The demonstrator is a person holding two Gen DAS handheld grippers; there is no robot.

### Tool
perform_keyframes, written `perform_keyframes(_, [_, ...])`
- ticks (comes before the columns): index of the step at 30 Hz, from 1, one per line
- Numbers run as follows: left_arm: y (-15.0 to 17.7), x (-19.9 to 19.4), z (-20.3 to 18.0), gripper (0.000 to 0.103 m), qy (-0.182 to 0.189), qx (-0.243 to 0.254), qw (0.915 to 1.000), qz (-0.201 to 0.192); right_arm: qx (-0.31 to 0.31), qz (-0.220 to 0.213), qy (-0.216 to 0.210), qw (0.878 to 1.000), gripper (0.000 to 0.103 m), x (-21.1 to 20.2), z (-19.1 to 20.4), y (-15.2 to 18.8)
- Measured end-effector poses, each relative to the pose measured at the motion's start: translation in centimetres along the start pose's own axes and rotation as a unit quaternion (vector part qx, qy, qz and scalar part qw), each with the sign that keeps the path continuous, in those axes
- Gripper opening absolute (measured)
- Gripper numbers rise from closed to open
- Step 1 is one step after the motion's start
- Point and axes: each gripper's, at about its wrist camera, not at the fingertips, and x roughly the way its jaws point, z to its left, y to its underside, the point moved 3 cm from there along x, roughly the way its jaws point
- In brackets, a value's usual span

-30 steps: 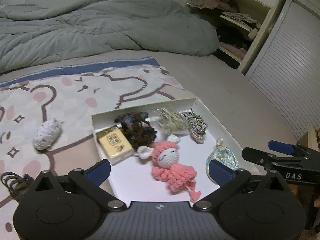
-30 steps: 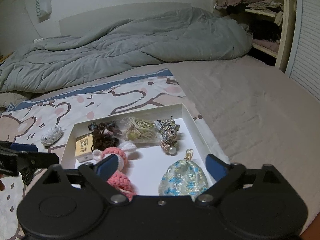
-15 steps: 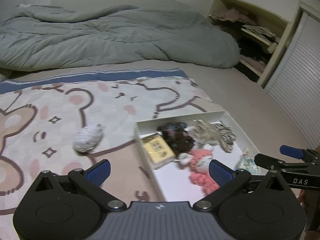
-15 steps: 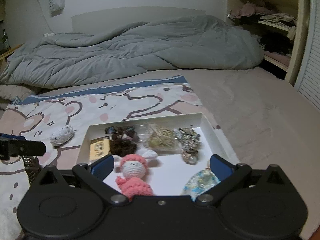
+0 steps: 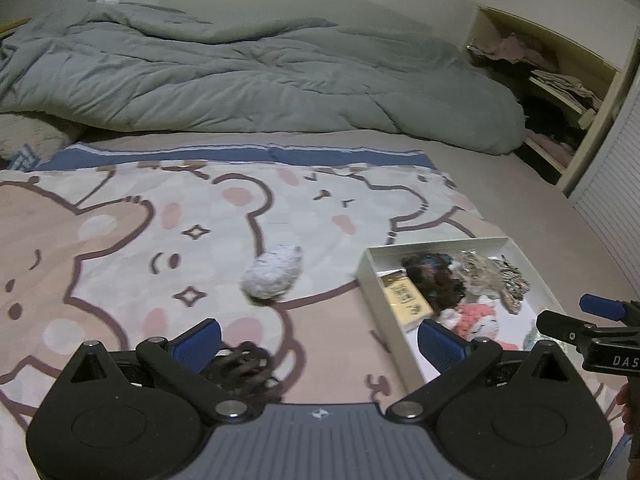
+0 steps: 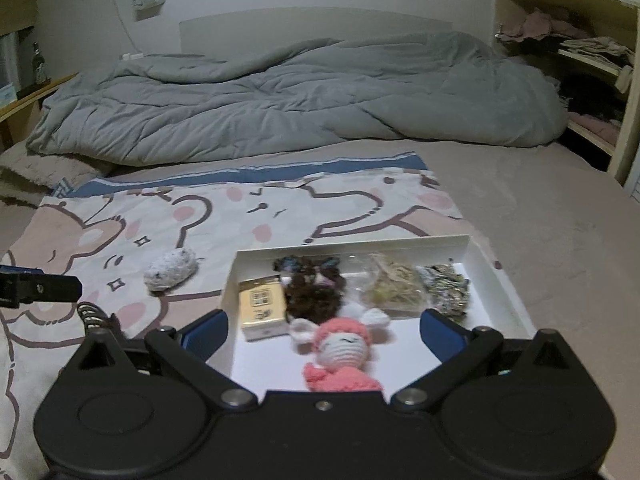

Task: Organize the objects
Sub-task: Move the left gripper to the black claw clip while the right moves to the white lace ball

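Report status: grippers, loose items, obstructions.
Left gripper open, empty. Right gripper open over white tray. Speckled pouch, dark coil outside tray. Nothing blocking.

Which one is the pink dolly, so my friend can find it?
Find the white tray on the bear blanket. The pink dolly lies at its near edge, right of the yellow box. It alone is pink, with a white knitted face and closed eyes.
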Motion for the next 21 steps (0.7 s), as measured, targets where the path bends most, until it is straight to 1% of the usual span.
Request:
perform_keyframes(8, [-0.1, -1.4, 3.2, 0.103, -0.011, -0.011, 0.9998, -0.009, -0.004, -0.006, -0.030, 1.000, 0.103, 0.4, 3.1, -0.6])
perform_keyframes(14, [0.3, -1.7, 4.7, 0.103, -0.033, -0.015, 0.9992, -0.016, -0.013, -0.011, -0.043, 0.999, 0.103, 0.5, 5.3, -1.0])
perform_keyframes(15, [0.4, -1.6, 4.9, 0.103, -0.033, -0.022, 0.9991, -0.013, -0.016, -0.012, -0.045, 0.999, 0.103, 0.5, 5.6, -1.0])
perform_keyframes(18, [0.8, -0.6, 5.6, 0.103, -0.045, -0.049, 0.9977, 0.013, -0.028, -0.015, -0.050, 0.998, 0.103, 0.7, 6.6, -1.1])
perform_keyframes(21, [1.2, 0.8, 6.0, 0.103, -0.059, -0.057, 0.9961, 0.033, -0.034, -0.013, -0.058, 0.998, 0.103, 1.0, 7.4, -1.2])
